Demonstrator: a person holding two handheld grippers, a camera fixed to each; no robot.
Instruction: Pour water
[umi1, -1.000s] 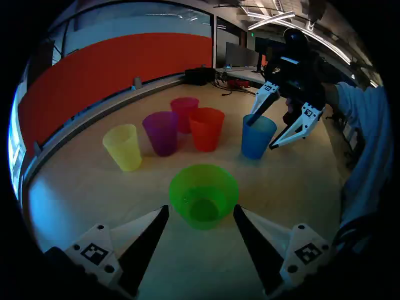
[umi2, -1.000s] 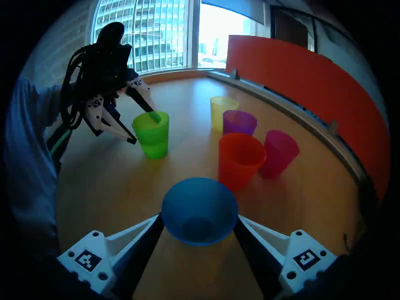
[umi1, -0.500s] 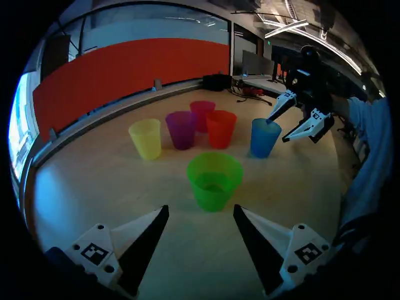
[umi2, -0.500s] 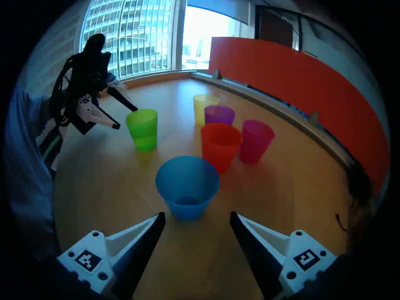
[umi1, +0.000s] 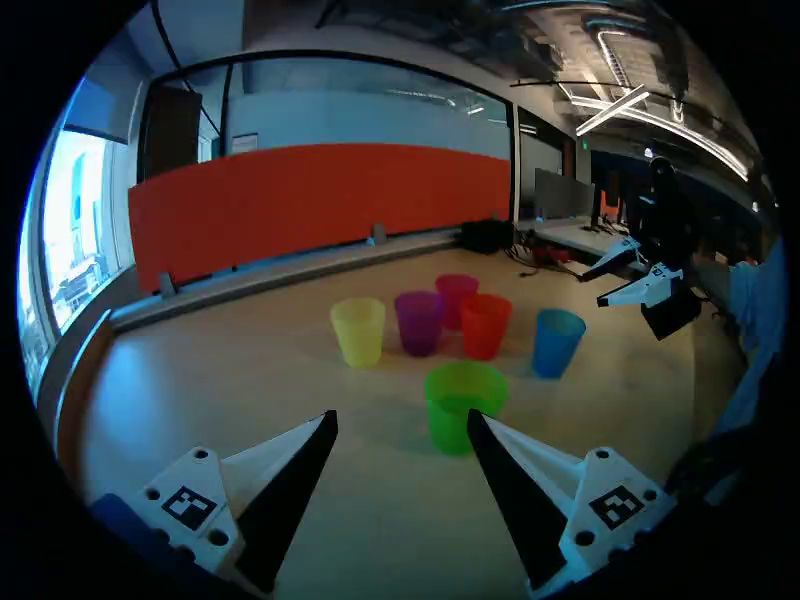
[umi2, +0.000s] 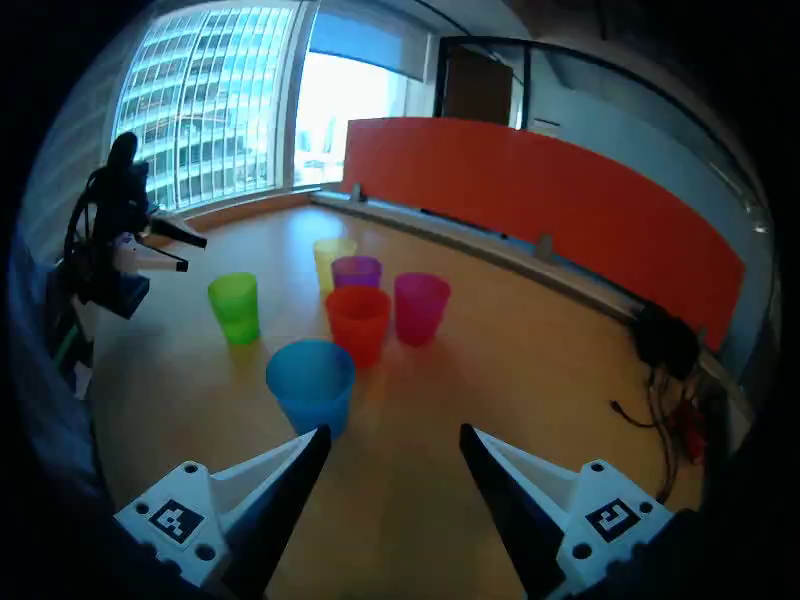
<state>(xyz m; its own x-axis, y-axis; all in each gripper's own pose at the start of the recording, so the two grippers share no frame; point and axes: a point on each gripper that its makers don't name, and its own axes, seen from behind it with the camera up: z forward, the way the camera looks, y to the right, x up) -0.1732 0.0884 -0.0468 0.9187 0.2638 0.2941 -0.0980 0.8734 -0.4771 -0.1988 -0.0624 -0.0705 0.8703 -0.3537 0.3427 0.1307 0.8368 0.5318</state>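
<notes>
Held the left gripper (umi1: 400, 415) with both fingers spread wide apart, empty. Held the right gripper (umi2: 395, 430) the same way, fingers parted and gripping nothing. In the right gripper view, carried the left one far off to the left, raised, its fingers roughly level and apart. In the left gripper view, carried the right one far off to the right, likewise raised and parted, with a blue sleeve (umi1: 755, 300) just behind it.

An orange partition (umi1: 320, 195), tall windows (umi2: 200, 120) and cables (umi2: 665, 342) surround.
</notes>
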